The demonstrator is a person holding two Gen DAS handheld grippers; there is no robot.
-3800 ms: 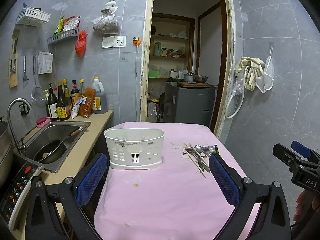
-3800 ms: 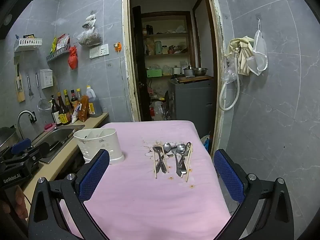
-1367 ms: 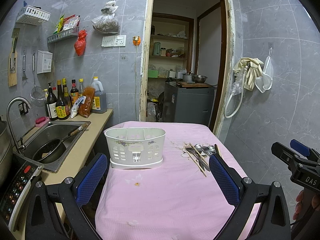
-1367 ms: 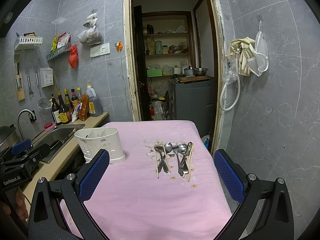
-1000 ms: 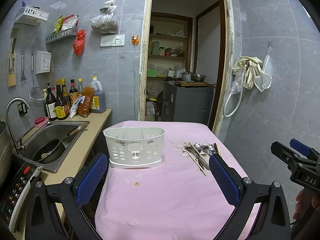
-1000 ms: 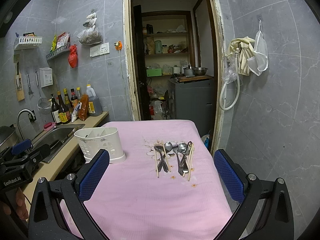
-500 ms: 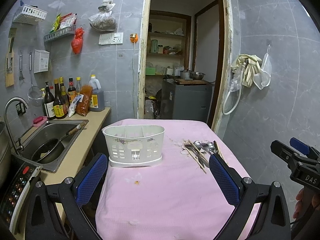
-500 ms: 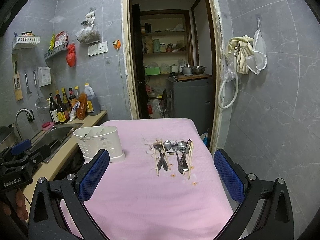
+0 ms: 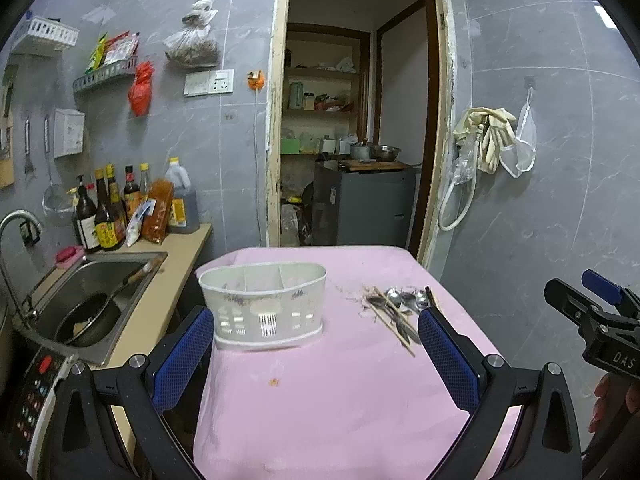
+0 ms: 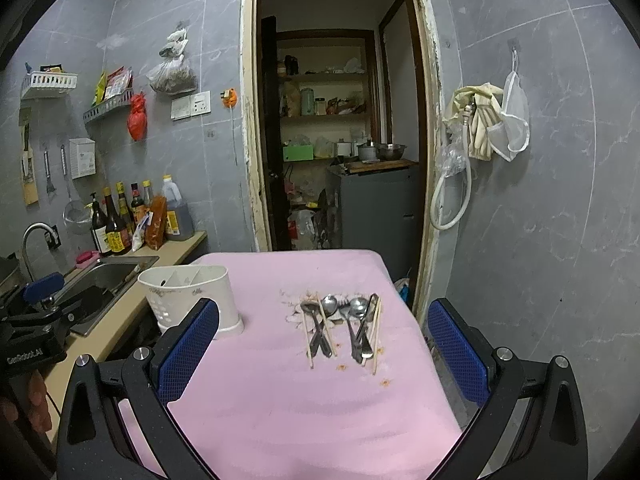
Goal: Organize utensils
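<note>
A white utensil caddy [image 9: 262,304] [image 10: 188,294] with divided compartments stands on the pink tablecloth [image 9: 340,392] [image 10: 280,392]. To its right lies a pile of metal spoons and wooden chopsticks [image 9: 398,312] [image 10: 342,324]. My left gripper [image 9: 316,356] is open, hovering above the near table edge, short of the caddy. My right gripper [image 10: 320,348] is open too, held back from the utensil pile, with nothing between its blue pads.
A counter to the left holds a steel sink [image 9: 86,296] with a dark pan, sauce bottles [image 9: 108,216] and an induction cooker [image 9: 32,396]. An open doorway [image 9: 352,140] lies beyond the table. Gloves and a hose [image 10: 476,136] hang on the right wall.
Both views have drifted slightly, with the table a little lower and nearer. The caddy and utensil pile stay where they were. Both grippers remain open.
</note>
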